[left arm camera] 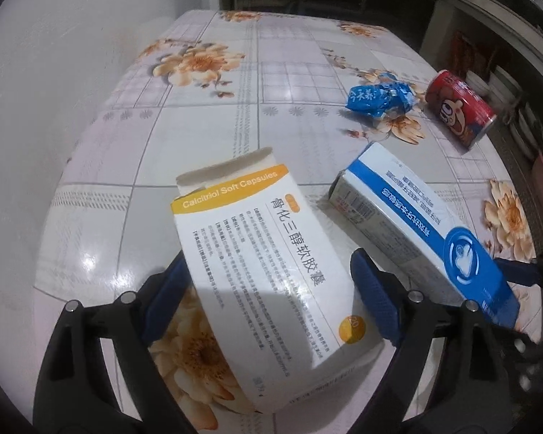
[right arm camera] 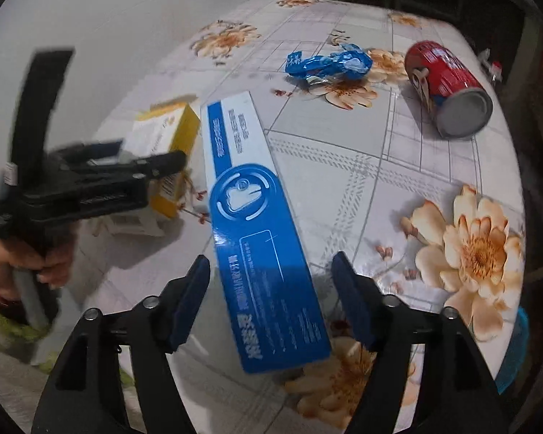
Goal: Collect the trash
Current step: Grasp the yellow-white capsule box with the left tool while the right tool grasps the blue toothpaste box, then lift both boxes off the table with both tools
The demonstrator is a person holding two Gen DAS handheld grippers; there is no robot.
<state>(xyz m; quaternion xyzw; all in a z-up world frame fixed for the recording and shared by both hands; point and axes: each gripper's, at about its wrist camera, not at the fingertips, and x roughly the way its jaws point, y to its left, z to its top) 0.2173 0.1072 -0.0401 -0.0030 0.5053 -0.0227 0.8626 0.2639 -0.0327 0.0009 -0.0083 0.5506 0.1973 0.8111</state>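
Blue-padded fingers, left gripper (left arm camera: 268, 289): spread wide astride the white-and-yellow capsule box (left arm camera: 268, 253). The left pad sits at or very near the box's edge; a gap shows at the right pad. Judged released, not yet grasping.

Blue-padded fingers, right gripper (right arm camera: 269, 296): parted to either side of the long blue-and-white box (right arm camera: 257, 224). Clear gaps show at both pads. Judged released.

Trash located: capsule box lies flat on the counter (left arm camera: 206, 115), one end flap open at the far end. Blue-and-white box lies just beside it, apart from it and angled. Crumpled blue wrapper (right arm camera: 325, 65) and red can (right arm camera: 449, 86), lying on its side, sit farther back, near each other.

Step in hand: judged as a paired pick-up, one box per gripper.

Method advised: centre each box between the pads before closing. Close on the long sides, not on the open flap end, which would likely buckle. Keep pressure modest, since the thin card probably crushes. Lift straight up.

Edges: the right gripper works near the counter's near rim; the can rests close to the right-hand rim and could roll off if nudged.

Open room: bare floral cloth lies between the boxes and the far items. The two grippers work close together; the left one shows beside the blue-and-white box in the right wrist view, so lifting apart is advised.
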